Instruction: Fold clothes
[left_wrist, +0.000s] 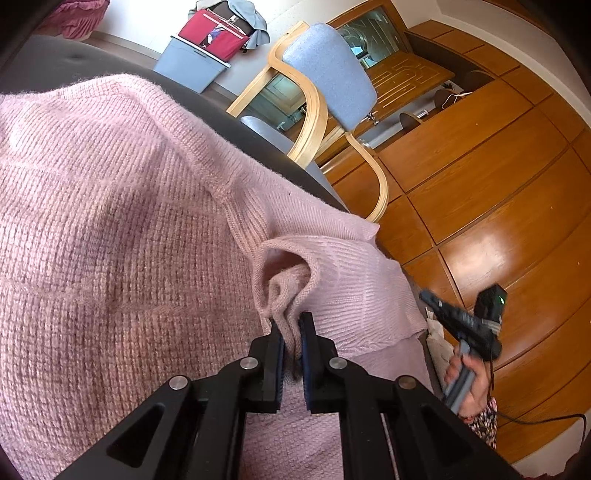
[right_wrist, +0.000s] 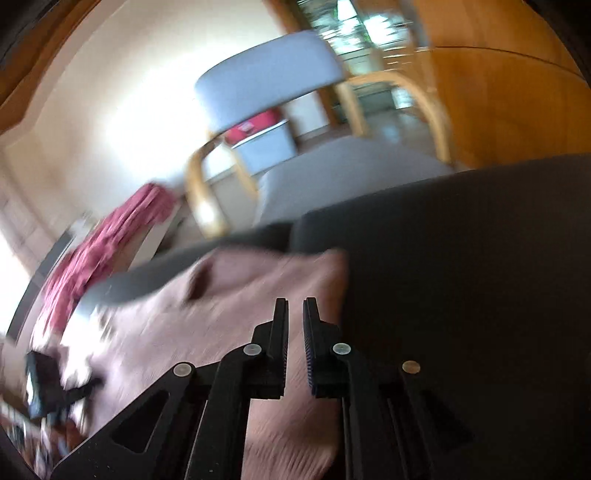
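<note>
Left tool (left_wrist: 291, 328): jaws pinch a bunched fold of the pink knit sweater (left_wrist: 122, 236) near its ribbed edge; fabric sits between the blue pads.

Sweater: spread over a dark grey surface (left_wrist: 55, 62), filling the left and near part of the left wrist view; ribbed part hangs toward the right, over the surface's edge.

Right tool (right_wrist: 295, 314): jaws nearly pressed together with a narrow slit between them, nothing gripped. It hovers over the sweater's (right_wrist: 229, 295) right edge, beside bare dark surface (right_wrist: 461, 258). View heavily motion-blurred.

In the left view, right tool (left_wrist: 436, 302) appears at lower right, held in a hand (left_wrist: 469, 384), above the wooden floor (left_wrist: 498, 177).

Far: blue-cushioned wooden chair (left_wrist: 332, 74), grey bin (left_wrist: 188, 62) with red bag (left_wrist: 218, 33).

No readable writing or labels.
</note>
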